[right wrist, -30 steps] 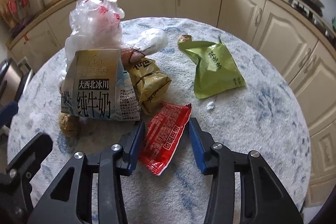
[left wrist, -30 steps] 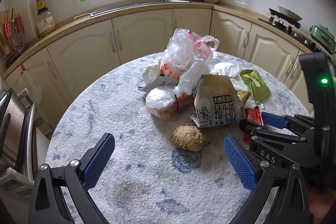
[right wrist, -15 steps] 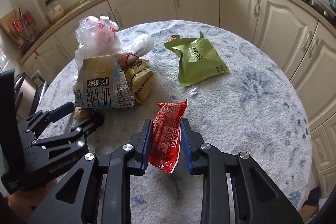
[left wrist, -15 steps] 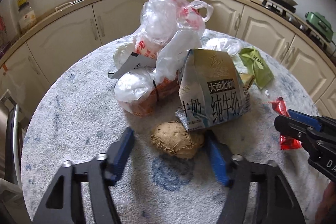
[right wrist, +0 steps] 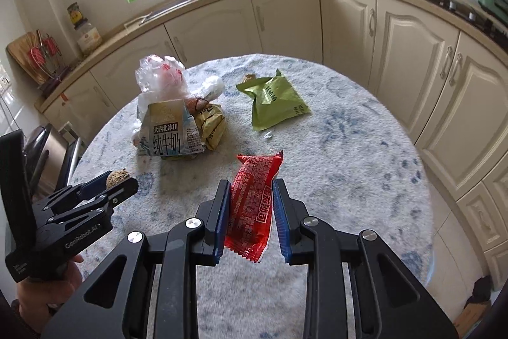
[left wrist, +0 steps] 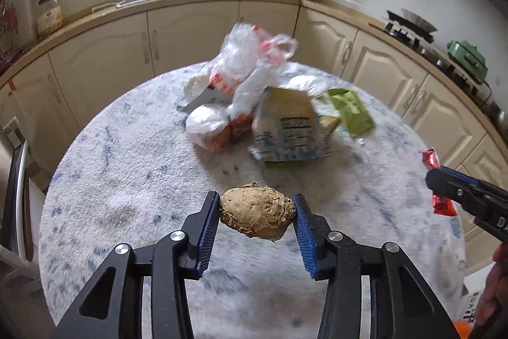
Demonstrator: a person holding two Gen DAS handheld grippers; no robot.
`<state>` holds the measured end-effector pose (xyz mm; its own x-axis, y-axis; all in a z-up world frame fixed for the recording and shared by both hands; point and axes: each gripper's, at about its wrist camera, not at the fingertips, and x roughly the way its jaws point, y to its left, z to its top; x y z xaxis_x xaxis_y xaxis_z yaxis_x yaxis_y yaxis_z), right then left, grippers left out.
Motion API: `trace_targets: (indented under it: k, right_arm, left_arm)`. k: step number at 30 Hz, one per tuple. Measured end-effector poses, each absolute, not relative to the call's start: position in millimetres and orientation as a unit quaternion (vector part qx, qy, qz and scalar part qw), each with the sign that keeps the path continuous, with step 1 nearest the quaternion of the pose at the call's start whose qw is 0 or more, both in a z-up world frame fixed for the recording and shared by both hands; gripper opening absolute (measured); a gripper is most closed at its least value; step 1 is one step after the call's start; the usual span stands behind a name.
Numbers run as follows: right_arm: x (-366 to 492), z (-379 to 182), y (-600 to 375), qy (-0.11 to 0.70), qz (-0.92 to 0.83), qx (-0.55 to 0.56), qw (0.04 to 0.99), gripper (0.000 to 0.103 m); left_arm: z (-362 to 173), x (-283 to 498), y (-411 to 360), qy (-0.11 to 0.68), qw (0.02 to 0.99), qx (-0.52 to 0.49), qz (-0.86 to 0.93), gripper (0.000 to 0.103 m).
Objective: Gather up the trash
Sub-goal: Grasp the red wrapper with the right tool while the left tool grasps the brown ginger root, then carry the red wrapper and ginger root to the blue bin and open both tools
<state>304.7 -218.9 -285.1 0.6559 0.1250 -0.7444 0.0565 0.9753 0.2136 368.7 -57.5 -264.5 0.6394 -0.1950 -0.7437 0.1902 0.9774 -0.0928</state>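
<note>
A brown, lumpy root-like piece (left wrist: 255, 213) sits between the blue pads of my left gripper (left wrist: 256, 199), whose jaws are closing on it from both sides over the round table (left wrist: 127, 180). My right gripper (right wrist: 251, 185) is shut on a red snack wrapper (right wrist: 254, 196), which it holds off the tabletop. The left wrist view shows that right gripper (left wrist: 444, 177) at the right edge with the red wrapper (left wrist: 443, 205) hanging from it. In the right wrist view, the left gripper (right wrist: 119, 180) is at the left with the brown lump (right wrist: 118, 175).
A milk carton (right wrist: 168, 132), a yellow packet (right wrist: 212, 123) and knotted plastic bags (left wrist: 247, 65) are heaped at the table's far side. A green packet (right wrist: 274, 99) lies flat to their right. Cream kitchen cabinets and a counter curve around behind.
My left gripper moved in around the brown lump, closed on it and drew back from the pile. My right gripper closed on the red wrapper and lifted it off the table.
</note>
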Motion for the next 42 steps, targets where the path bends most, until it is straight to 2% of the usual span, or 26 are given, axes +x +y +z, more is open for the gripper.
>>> trace_targets:
  k: [12, 22, 30, 42]
  right_arm:
    - [220, -218, -275, 0.328, -0.031, 0.128, 0.935, 0.026]
    - [150, -194, -377, 0.286, -0.140, 0.163, 0.934, 0.026]
    - [112, -236, -475, 0.312, -0.235, 0.214, 0.896, 0.027]
    - [105, -355, -567, 0.389, -0.262, 0.308, 0.828, 0.027]
  left_arm:
    - [-183, 287, -140, 0.316, 0.925, 0.026, -0.208, 0.042]
    - [-172, 266, -257, 0.302, 0.896, 0.053, -0.322, 0.042]
    - [-214, 255, -369, 0.344, 0.843, 0.120, -0.395, 0.042]
    - [-314, 282, -482, 0.479, 0.748, 0.161, -0.430, 0.042]
